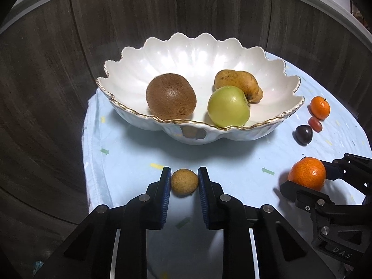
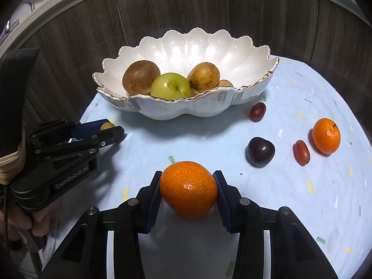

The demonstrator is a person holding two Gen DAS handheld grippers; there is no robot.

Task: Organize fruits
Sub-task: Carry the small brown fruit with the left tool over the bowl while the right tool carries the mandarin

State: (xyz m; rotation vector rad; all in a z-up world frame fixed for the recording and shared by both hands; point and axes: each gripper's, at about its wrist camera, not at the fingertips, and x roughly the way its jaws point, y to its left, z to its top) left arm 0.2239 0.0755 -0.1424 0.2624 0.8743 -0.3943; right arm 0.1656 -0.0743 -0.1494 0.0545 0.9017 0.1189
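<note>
Your left tongs are gripping a small round tan fruit on the counter before the scalloped white bowl; your right tongs are clamping a round orange mandarin nearby.

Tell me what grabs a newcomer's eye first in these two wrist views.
The scalloped white gold-rimmed bowl at the back of the pale blue cloth, holding a fuzzy brown kiwi, a green apple and yellow-brown fruit. In front, each gripper is clamped on a fruit: the left gripper on a small tan round fruit, the right gripper on a bright orange tangerine.
</note>
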